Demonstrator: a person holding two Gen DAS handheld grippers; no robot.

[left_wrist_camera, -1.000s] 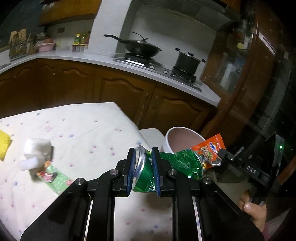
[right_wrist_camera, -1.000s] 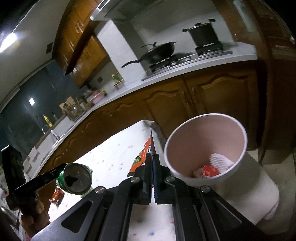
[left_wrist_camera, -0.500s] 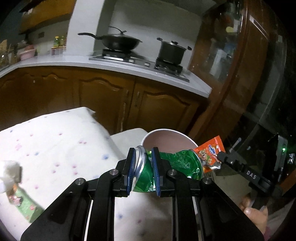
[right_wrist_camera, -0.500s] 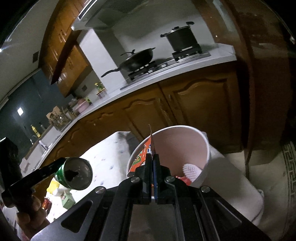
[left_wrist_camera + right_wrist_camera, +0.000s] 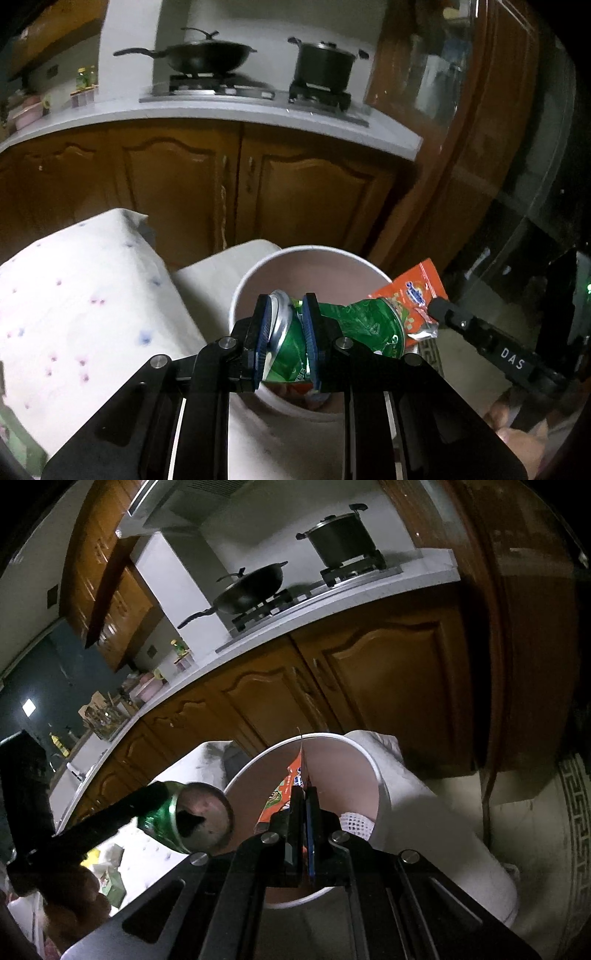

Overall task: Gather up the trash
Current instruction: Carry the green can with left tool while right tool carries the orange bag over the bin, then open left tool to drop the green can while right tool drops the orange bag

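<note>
the can [image 5: 354, 325] is green with a silver top. the wrapper [image 5: 413, 295] just right of the can is orange with blue and green print. the bin [image 5: 258, 269] under the can is white outside, pale pink inside. the cloth [image 5: 74, 295] left of the bin is white with pink and blue dots. the cabinets [image 5: 184, 192] behind the bin are brown; the pot [image 5: 323, 64] and wok [image 5: 207, 55] above them are black. both tongs are black with blue pads [image 5: 264, 332].
</note>
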